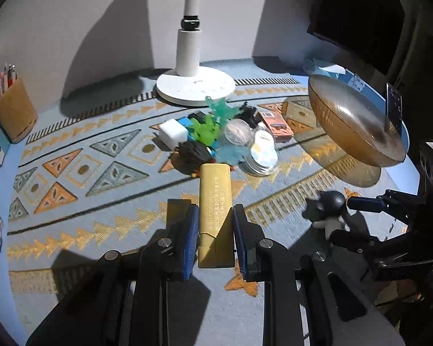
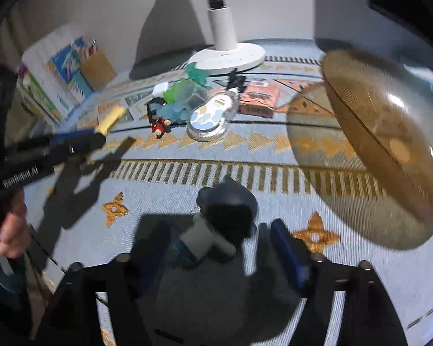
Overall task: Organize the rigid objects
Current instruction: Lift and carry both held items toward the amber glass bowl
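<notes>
Carrying the yellow case [image 1: 215,216] clamped in my left gripper [image 1: 212,225], I risk dropping the dark-headed figurine [image 2: 225,225]: my right gripper [image 2: 213,248] is apart around it, the bowl [image 2: 389,150] waiting at two o'clock.

You have a patterned mat [image 1: 106,173] covering the table. At its far edge stands a white lamp [image 1: 195,86], close to the wall [image 1: 72,14]. Far left, a tan pen holder [image 1: 14,115] with pens sits beside some books [image 2: 52,77]. A dark screen [image 1: 360,14] hangs top right.
</notes>
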A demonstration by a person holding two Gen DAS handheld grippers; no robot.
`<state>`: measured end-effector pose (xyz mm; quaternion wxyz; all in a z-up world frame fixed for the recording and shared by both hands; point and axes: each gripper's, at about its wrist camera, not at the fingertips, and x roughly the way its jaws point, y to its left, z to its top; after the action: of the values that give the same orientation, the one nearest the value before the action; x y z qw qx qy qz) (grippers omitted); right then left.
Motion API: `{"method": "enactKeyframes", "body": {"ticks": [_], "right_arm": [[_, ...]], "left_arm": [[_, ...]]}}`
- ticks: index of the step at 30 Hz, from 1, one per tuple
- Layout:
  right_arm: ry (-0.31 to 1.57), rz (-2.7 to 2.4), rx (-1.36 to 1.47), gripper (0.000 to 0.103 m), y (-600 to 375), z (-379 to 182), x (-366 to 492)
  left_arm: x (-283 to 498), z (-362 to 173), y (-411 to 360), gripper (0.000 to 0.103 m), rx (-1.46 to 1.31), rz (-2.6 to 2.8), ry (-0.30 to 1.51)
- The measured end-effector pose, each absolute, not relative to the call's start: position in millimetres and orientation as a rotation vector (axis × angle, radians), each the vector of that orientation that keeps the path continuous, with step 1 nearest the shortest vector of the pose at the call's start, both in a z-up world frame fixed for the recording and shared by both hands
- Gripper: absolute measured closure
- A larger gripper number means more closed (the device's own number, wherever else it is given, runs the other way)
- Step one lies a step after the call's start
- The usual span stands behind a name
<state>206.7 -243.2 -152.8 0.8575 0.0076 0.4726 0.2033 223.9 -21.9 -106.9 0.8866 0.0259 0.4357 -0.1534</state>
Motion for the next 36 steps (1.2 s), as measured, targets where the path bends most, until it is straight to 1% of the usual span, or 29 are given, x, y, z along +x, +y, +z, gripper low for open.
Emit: {"method": "enactKeyframes", "body": {"ticks": [5,10,13,14,16,17,18,20,23,26,33,36], "right_arm": [[0.986,0.399,0.092,0.024,-259,-155,194],[1.018,0.387,0.179,0.024,-253,-164,201],[1.008,0.349,0.160,0.023,-241,-164,207],[1.001,0.344,0.149,0.025,-237,-164,208],[0.989,0.318,0.131,0.033,-230,-165,211],[0.975,0.281,0.095,0.043,-225,-165,211],[0.963,0.254,0.060,0.051,-221,-165,211],[0.941,0.246,0.031,0.051,-217,-164,210],[0.942,0.287,0.073,0.052,-224,-161,206],[0.903,0.298,0.136,0.052,-248,-139,198],[0.643,0.104,0.195,0.052,-353,-36,168],[0.593,-0.018,0.215,0.051,-396,-14,164]], "left_arm": [[221,-108,-32,0.082,0.043,-0.338,0.912],[218,-109,-48,0.082,0.033,-0.364,0.914],[216,-107,-55,0.082,0.034,-0.370,0.911],[215,-106,-57,0.082,0.035,-0.370,0.909],[214,-103,-60,0.082,0.037,-0.368,0.902],[214,-101,-61,0.082,0.037,-0.369,0.897],[212,-98,-62,0.082,0.038,-0.371,0.889],[212,-91,-65,0.083,0.044,-0.370,0.872],[209,-75,-72,0.082,0.059,-0.375,0.835],[207,-52,-85,0.082,0.080,-0.393,0.788],[212,18,-150,0.082,0.129,-0.544,0.617],[219,27,-187,0.082,0.153,-0.604,0.579]]}}
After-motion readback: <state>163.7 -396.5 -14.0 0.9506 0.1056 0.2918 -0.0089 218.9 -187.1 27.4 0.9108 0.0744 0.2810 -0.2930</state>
